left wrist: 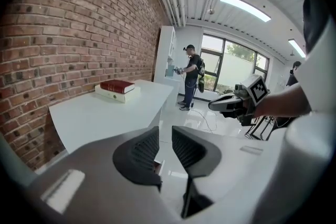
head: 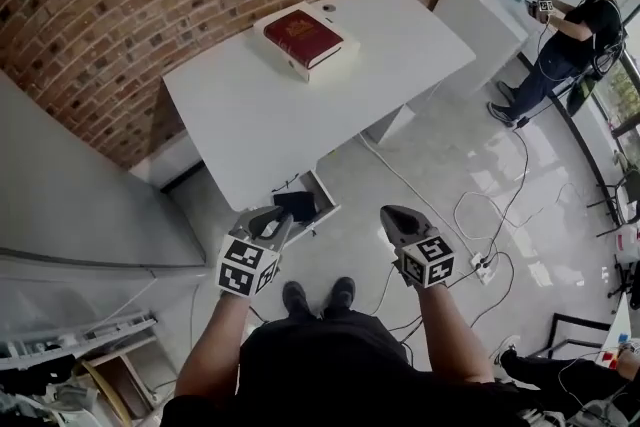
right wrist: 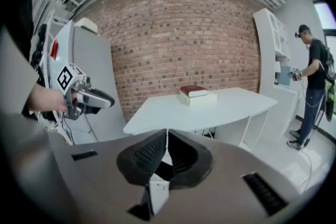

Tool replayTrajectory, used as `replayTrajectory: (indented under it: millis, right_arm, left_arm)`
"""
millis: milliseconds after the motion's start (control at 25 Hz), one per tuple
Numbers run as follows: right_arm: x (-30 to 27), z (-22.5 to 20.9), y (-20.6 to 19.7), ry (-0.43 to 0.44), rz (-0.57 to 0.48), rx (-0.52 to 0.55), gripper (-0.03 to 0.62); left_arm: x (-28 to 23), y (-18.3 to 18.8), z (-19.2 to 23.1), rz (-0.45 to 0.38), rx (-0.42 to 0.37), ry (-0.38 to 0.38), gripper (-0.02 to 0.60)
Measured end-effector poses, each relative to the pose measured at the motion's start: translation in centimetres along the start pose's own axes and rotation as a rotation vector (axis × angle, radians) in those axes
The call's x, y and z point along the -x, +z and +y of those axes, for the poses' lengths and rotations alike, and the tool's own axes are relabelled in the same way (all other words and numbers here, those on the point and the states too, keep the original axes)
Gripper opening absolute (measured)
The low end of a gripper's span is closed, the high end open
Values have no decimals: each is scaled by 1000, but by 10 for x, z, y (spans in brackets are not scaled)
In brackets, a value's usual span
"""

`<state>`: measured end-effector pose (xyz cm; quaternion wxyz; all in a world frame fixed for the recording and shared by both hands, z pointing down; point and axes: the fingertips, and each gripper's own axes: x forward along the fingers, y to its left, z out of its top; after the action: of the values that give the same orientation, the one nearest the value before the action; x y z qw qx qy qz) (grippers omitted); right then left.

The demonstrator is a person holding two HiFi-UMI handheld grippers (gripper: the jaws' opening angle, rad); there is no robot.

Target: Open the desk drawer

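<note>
The white desk [head: 250,115] stands in front of the brick wall. Under its near edge a drawer [head: 318,206] is pulled out, with a dark flat thing [head: 296,205] lying in it. My left gripper [head: 268,221] hangs in the air just in front of the drawer, its jaws slightly apart with nothing between them [left wrist: 165,136]. My right gripper [head: 397,217] hovers to the right of the drawer, over the floor, jaws closed together and empty [right wrist: 166,139]. Neither gripper touches the desk or the drawer.
A red book [head: 303,37] lies on a white box at the desk's far side. White cables [head: 480,210] and a power strip [head: 483,267] lie on the floor at right. A grey cabinet [head: 80,205] stands at left. Another person [head: 570,35] works far right.
</note>
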<state>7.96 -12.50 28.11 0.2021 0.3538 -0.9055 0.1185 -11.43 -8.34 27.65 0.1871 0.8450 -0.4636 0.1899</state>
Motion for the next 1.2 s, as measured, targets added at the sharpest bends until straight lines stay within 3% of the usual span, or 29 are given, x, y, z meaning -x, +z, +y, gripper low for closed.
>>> replayTrajectory:
  millis: [280, 520, 720, 920, 1200]
  right_arm:
    - [45, 22, 86, -30, -220, 3, 15]
    - [65, 64, 122, 45, -289, 122, 14]
    - [85, 72, 155, 107, -361, 183, 12]
    - [110, 54, 170, 134, -403, 197, 12]
    - [125, 20, 154, 120, -375, 217, 12]
  left_arm:
    - [44, 44, 7, -121, 3, -1, 40]
    - [72, 80, 5, -224, 17, 48, 12]
    - [91, 109, 1, -286, 53, 93, 11]
    - [94, 131, -13, -310, 44, 126, 11]
    - [81, 149, -27, -327, 43, 180, 11]
